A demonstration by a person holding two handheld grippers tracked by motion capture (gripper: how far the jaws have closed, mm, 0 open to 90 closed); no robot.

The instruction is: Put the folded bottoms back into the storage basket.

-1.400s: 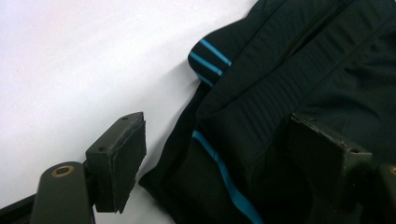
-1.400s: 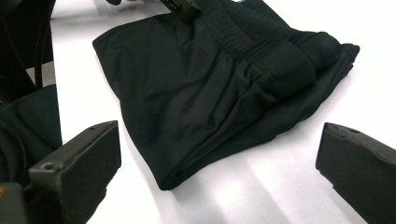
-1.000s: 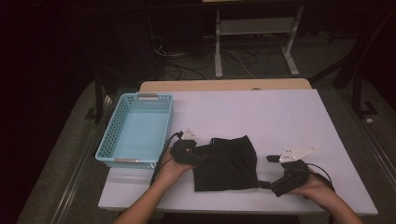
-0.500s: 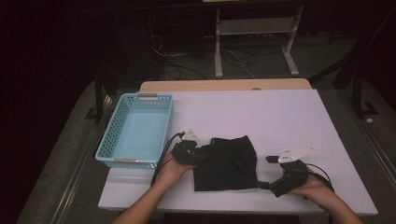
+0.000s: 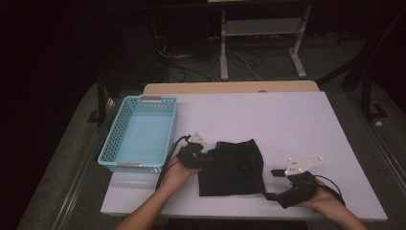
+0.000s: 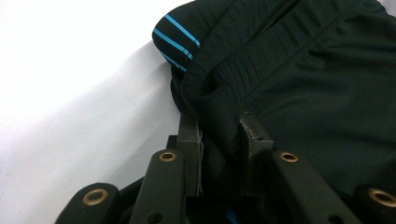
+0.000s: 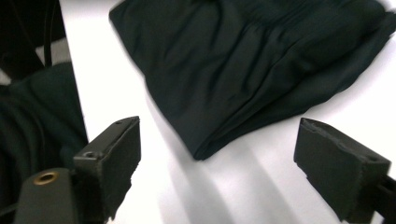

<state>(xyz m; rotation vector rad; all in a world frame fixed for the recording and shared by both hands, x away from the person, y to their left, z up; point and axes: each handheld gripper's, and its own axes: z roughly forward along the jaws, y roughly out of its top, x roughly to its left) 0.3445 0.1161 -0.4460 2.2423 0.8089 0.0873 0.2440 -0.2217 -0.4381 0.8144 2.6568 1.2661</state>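
A pair of black shorts (image 5: 234, 165) lies folded on the white table (image 5: 287, 120), its blue-striped waistband (image 6: 180, 35) toward the left. My left gripper (image 5: 207, 156) sits at the shorts' left edge. In the left gripper view its jaws (image 6: 222, 126) have just been closing and now pinch a fold of the black cloth (image 6: 303, 70) at the waistband. My right gripper (image 5: 272, 184) is at the shorts' near right corner, and its jaws have just been closing a little. They still stand wide (image 7: 219, 128), with the corner of the shorts (image 7: 243, 60) ahead of them and untouched by the pads.
A light blue plastic basket (image 5: 112, 148) stands at the table's left side, close beside the left hand. Bare white tabletop stretches behind and to the right of the shorts. Beyond the far edge are a metal stand (image 5: 261, 33) and cables on a dark floor.
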